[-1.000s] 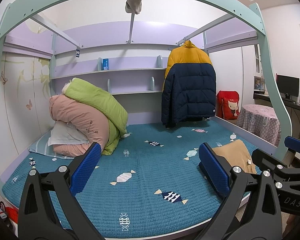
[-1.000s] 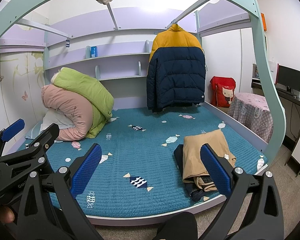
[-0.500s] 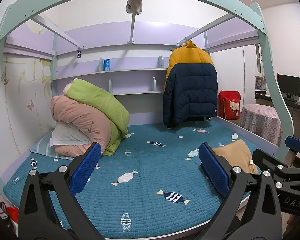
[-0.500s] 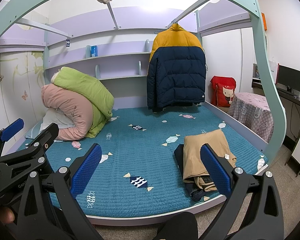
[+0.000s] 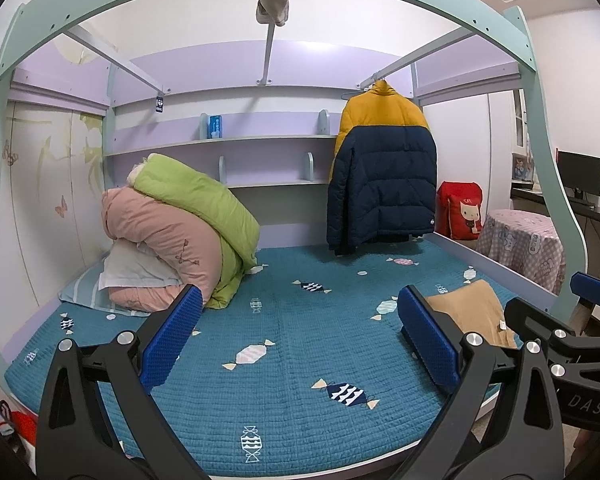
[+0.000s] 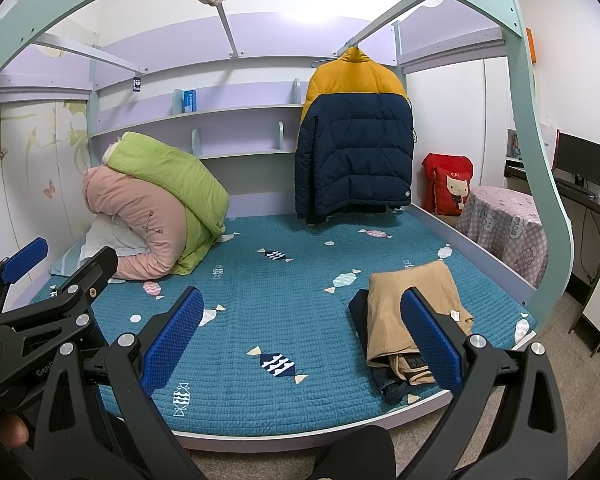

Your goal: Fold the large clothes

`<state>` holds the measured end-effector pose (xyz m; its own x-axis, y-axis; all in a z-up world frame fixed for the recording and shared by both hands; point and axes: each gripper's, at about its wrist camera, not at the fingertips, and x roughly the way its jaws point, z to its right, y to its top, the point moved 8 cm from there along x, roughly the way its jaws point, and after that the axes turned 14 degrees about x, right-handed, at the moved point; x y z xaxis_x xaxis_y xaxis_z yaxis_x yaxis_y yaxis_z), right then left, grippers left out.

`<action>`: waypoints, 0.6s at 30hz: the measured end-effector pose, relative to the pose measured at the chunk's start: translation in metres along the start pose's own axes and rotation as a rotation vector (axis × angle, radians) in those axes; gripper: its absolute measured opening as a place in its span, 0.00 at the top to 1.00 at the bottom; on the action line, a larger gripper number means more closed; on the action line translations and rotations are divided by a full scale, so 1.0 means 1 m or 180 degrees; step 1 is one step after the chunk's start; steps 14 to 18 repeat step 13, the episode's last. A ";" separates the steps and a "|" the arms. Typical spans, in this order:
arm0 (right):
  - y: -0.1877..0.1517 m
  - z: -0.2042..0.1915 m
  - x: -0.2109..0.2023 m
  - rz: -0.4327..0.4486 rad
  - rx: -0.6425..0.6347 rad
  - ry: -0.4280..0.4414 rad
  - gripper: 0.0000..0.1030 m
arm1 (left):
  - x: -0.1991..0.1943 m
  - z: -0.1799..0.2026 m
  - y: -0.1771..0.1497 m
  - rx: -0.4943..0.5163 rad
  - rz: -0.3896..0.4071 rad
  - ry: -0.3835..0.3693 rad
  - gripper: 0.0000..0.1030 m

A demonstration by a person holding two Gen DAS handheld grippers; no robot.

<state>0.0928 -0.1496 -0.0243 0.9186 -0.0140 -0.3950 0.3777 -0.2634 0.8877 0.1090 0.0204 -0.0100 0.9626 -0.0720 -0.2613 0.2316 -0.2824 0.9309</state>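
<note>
A mint-green arched bed frame (image 5: pixel 80 20) spanned a mattress under a teal quilted cover (image 5: pixel 300 360) printed with candy shapes, with lilac shelves (image 5: pixel 220 142) along the back wall and a rolled pink and green duvet (image 5: pixel 180 224) heaped over a pillow at the left end. The left wall panels (image 5: pixel 52 184) carried pale butterfly and leaf decoration, and the ceiling above was white and brightly lit. To the right stood a red cushion (image 6: pixel 448 188) with a cartoon cat, a small table under a pink checked cloth (image 6: pixel 504 224), and a dark monitor (image 6: pixel 580 158) on a desk, over a beige floor (image 6: pixel 560 336).
</note>
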 end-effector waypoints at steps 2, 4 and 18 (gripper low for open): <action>-0.001 0.000 0.001 -0.0008 -0.0004 -0.0004 0.07 | 0.001 0.000 -0.002 -0.0014 -0.0013 0.0004 0.05; -0.003 -0.001 0.004 -0.0027 -0.0015 -0.0009 0.07 | 0.002 -0.001 -0.004 -0.0023 -0.0026 0.0009 0.05; -0.008 -0.011 0.038 -0.0179 -0.0093 0.0000 0.07 | 0.024 -0.012 -0.016 -0.0089 -0.0146 0.0031 0.05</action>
